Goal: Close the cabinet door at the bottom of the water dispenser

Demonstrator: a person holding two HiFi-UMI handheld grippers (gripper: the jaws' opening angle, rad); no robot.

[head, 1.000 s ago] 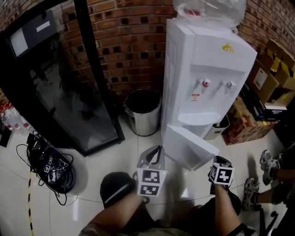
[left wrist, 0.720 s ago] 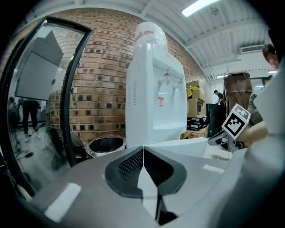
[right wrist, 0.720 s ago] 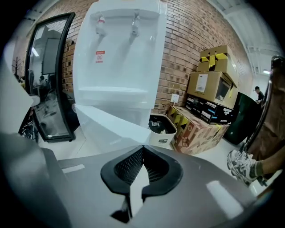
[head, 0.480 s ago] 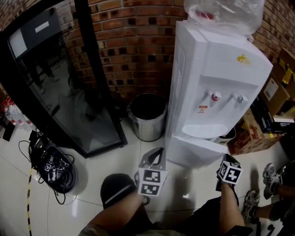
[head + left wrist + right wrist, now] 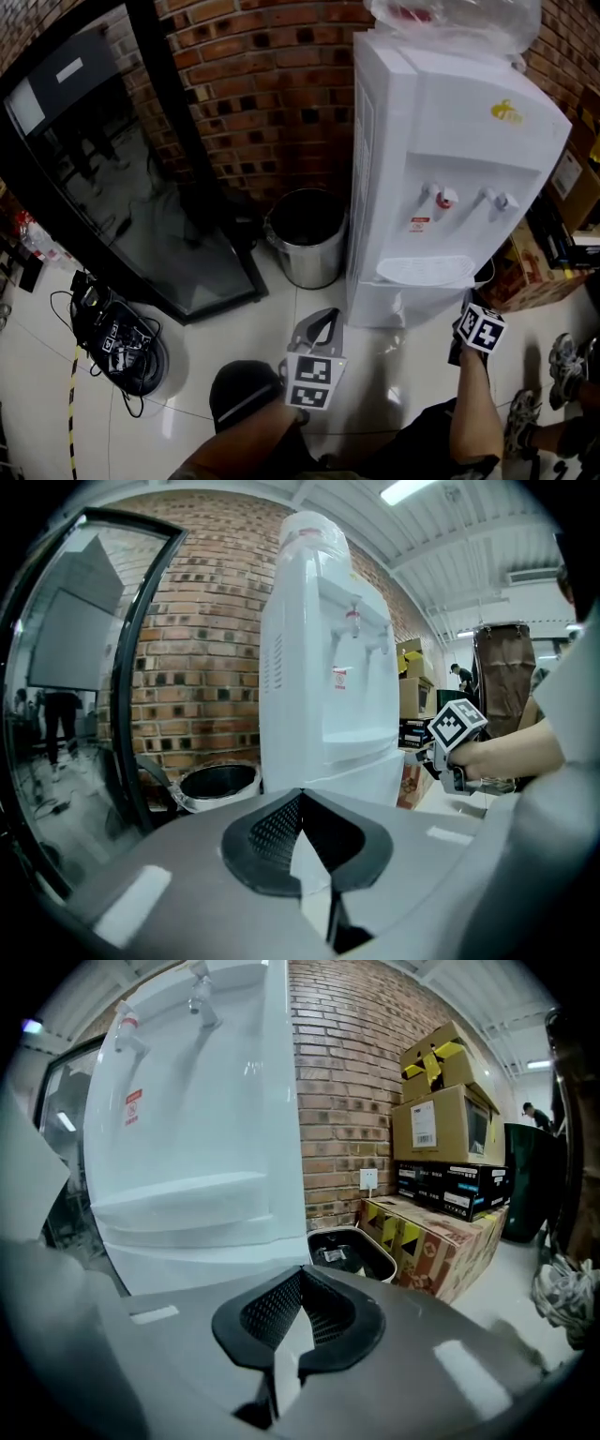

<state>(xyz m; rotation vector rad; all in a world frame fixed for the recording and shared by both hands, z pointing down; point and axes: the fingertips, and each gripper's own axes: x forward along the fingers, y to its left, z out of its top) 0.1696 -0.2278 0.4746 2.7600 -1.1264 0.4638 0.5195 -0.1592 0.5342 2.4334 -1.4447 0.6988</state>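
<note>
The white water dispenser (image 5: 450, 159) stands against the brick wall. Its bottom cabinet door (image 5: 403, 302) lies flush with the body. My right gripper (image 5: 469, 309) is shut and empty, right at the door's lower right corner; whether it touches cannot be told. In the right gripper view the door (image 5: 187, 1255) fills the left, just ahead of the shut right gripper (image 5: 302, 1271). My left gripper (image 5: 328, 317) is shut with nothing in it, on the floor side a short way in front of the dispenser's left corner. The left gripper view shows its tips (image 5: 300, 797) pointing at the door (image 5: 361, 775).
A steel bin (image 5: 305, 234) stands left of the dispenser. A black glass-fronted panel (image 5: 122, 187) leans at the left, with a tangle of cables (image 5: 117, 342) on the floor. Cardboard boxes (image 5: 441, 1119) and a small black bin (image 5: 352, 1252) are on the right. A person's shoes (image 5: 567, 361) are at right.
The cabinet door has swung from wide open to flush against the dispenser. My right gripper travelled with it towards the dispenser. The left gripper shifted only slightly.
</note>
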